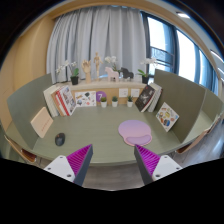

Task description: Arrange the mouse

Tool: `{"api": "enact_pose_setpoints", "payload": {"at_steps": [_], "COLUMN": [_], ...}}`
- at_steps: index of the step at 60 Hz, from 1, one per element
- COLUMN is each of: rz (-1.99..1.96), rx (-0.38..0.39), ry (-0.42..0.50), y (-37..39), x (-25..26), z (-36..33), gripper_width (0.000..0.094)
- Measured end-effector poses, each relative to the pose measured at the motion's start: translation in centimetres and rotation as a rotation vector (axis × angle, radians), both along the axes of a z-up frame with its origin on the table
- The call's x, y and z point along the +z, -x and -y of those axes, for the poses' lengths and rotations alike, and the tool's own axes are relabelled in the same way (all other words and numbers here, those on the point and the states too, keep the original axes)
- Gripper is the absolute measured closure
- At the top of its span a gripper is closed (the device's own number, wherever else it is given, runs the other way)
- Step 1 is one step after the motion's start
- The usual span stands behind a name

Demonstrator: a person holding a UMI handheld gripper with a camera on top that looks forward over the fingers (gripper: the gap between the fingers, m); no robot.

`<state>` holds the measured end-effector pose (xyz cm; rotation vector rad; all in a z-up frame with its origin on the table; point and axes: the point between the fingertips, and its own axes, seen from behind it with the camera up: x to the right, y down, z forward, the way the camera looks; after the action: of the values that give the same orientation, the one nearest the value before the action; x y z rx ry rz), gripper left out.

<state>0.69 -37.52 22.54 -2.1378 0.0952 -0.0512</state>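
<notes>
This looks like a study or reading corner in a home or an office lounge. A green worktop (100, 135) is closed in on three sides by a low partition (30, 100) of the same colour. A white shelf (105, 97) at the back holds upright books (62, 100) and small framed pictures, with potted plants (73, 73) and small figures standing on top of it. Behind, long pale curtains (95, 40) hang beside a large window (175, 50) giving daylight. A picture card (166, 116) leans against the partition at one side.
</notes>
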Motion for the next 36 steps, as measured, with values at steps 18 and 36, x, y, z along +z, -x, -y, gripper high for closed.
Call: {"api": "enact_pose_setpoints", "payload": {"at_steps": [18,36], "rz": [-0.056,-0.082], "rx": [0.164,0.261], "ry": [0.144,0.24], "y": [16.0,28.8], "x": [-13.0,-20.9], "z": [-2.5,-9.3], "gripper_width": [0.0101,0.0089]}}
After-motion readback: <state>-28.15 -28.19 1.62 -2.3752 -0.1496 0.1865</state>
